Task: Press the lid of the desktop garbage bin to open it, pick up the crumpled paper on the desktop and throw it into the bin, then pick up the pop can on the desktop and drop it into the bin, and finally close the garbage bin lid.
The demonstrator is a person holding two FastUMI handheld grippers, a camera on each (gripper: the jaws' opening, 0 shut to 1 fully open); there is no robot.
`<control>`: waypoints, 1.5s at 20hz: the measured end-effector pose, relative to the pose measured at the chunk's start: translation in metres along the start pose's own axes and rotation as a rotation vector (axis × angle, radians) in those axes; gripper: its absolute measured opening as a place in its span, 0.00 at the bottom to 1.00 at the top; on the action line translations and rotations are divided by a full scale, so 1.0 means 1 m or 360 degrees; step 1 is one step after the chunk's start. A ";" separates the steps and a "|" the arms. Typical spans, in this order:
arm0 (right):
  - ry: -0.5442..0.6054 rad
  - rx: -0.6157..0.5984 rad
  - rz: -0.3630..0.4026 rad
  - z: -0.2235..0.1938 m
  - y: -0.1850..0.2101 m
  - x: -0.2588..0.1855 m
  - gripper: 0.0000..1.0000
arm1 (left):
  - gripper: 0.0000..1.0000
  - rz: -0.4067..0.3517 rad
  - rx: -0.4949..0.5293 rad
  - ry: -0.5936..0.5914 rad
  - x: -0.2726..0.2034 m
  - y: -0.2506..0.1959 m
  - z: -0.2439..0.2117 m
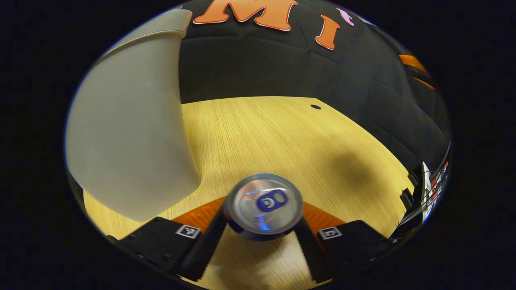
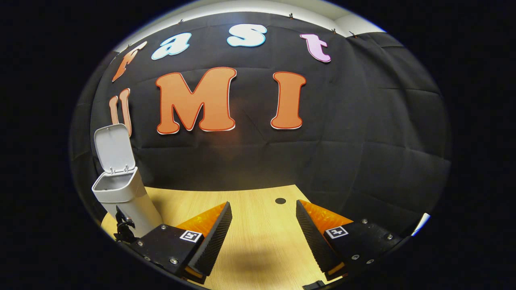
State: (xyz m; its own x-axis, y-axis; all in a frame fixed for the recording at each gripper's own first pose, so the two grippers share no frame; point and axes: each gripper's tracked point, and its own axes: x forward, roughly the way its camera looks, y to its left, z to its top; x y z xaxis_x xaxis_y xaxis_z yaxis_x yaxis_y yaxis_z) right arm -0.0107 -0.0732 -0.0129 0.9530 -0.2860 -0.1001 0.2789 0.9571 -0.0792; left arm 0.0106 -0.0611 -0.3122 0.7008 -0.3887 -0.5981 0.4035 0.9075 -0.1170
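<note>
Left gripper view: left claw (image 1: 264,225) clamps pop can (image 1: 263,205) beside bin (image 1: 129,121). Right gripper view: right claw (image 2: 264,229) wide, lid (image 2: 114,147) up.

The left gripper (image 1: 264,225) clamps a can (image 1: 264,205) between both fingers, its top facing the camera. The bin (image 1: 129,121) stands close on its left, the table (image 1: 290,137) ahead.

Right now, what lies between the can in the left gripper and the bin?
Nothing: in the left gripper view only bare table separates the pop can, clamped in the left gripper, from the bin.
</note>
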 end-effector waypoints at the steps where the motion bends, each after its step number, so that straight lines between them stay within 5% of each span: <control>1: 0.0003 0.0004 -0.0001 -0.001 -0.001 0.000 0.95 | 0.86 -0.0011 0.0018 -0.0008 -0.003 -0.002 0.003; 21: 0.0003 0.0099 0.0096 0.006 0.020 0.017 0.95 | 0.84 0.0030 0.0011 -0.0396 -0.135 -0.014 0.170; 27: -0.0014 0.0099 0.0139 0.013 0.034 0.024 0.95 | 0.84 0.0103 -0.0022 -0.0535 -0.179 0.008 0.219; 30: -0.0023 0.0093 0.0169 0.016 0.043 0.026 0.95 | 0.84 0.0251 0.0031 -0.0605 -0.194 0.043 0.238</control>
State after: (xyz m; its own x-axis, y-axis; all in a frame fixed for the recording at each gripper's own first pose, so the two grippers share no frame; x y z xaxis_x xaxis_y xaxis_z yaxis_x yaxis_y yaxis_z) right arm 0.0282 -0.0384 -0.0033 0.9791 -0.1823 -0.0902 0.1821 0.9832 -0.0108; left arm 0.0316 0.0155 -0.0127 0.9210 -0.2794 -0.2716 0.2821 0.9589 -0.0299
